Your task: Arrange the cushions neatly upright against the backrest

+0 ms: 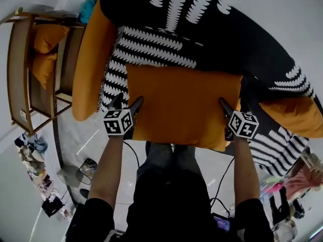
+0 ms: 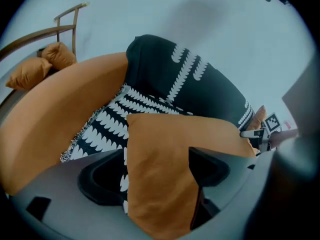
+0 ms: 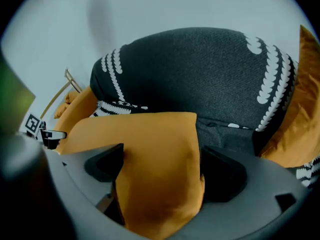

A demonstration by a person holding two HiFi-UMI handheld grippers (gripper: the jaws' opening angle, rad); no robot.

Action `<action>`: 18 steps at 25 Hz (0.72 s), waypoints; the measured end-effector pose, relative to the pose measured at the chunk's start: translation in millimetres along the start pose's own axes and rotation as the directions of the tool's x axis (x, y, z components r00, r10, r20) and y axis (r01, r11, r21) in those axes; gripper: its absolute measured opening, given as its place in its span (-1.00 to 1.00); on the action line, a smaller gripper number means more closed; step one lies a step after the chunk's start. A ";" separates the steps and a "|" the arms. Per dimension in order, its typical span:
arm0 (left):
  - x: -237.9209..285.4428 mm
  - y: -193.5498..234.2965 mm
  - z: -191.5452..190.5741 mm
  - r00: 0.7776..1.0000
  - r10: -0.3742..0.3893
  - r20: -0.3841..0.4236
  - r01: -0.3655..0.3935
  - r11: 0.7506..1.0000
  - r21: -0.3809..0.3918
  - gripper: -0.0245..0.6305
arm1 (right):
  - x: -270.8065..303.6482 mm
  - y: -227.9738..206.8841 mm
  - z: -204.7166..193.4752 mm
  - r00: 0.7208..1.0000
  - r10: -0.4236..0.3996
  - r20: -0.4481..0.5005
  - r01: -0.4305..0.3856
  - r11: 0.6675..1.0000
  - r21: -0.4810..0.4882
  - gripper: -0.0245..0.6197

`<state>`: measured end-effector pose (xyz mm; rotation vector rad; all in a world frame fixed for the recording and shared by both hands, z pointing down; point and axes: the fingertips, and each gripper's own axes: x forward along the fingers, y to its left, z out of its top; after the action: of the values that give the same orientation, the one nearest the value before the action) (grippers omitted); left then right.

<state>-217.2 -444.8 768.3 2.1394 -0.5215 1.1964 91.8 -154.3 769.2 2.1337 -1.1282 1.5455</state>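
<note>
Left gripper [image 1: 127, 101] and right gripper [image 1: 232, 107] both have jaws spread wide around the orange cushion [image 1: 184, 105], not clamping. It sits on the patterned sofa seat [image 1: 151, 52], just in front of the dark backrest [image 1: 237, 34].

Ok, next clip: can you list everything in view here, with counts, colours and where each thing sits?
sofa: one, black with white pattern, across the top of the head view
middle cushion: one, orange, on the sofa in front of the person
left cushion: one, orange, at the sofa's left end
right cushion: one, orange, at the sofa's right end
chair: one, wooden, left of the sofa
chair cushions: two, orange, on the chair
floor clutter: several, mixed colours, floor at left
left gripper: one, dark, jaws apart around the middle cushion's left edge
right gripper: one, dark, jaws apart around its right edge
forearms: two, behind the grippers
</note>
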 end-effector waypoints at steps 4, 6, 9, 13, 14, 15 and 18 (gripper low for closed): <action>33.1 6.7 -10.6 0.997 -0.057 -0.053 0.056 0.998 -0.034 0.43 | 25.1 -10.8 -9.6 0.998 0.010 -0.061 -0.008 1.000 0.029 0.56; 42.9 8.4 -13.5 0.994 -0.091 -0.063 0.086 0.994 -0.073 0.50 | 31.9 -13.6 -12.3 0.998 0.015 -0.069 -0.011 0.998 0.062 0.56; 51.0 8.6 -17.2 0.986 -0.145 -0.080 0.133 0.982 -0.138 0.56 | 39.6 -13.5 -16.1 0.996 0.031 -0.081 -0.020 0.992 0.122 0.56; 56.0 9.7 -22.3 0.973 -0.212 -0.093 0.189 0.960 -0.206 0.56 | 42.6 -7.9 -17.8 0.996 0.039 -0.086 -0.027 0.991 0.135 0.50; 55.6 10.4 -22.7 0.970 -0.223 -0.096 0.198 0.956 -0.216 0.56 | 42.0 -5.2 -18.1 0.995 0.040 -0.086 -0.029 0.991 0.134 0.45; 54.4 10.2 -23.1 0.967 -0.234 -0.099 0.207 0.952 -0.225 0.56 | 40.5 -1.9 -18.3 0.995 0.040 -0.088 -0.028 0.991 0.131 0.41; 46.7 3.5 -21.5 0.956 -0.278 -0.094 0.249 0.939 -0.239 0.36 | 31.0 9.0 -16.7 0.996 0.028 -0.090 -0.018 0.994 0.110 0.18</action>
<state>-208.6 -434.4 818.0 1.8595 -0.2866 1.0591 77.8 -163.2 801.5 2.1009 -1.0648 1.7340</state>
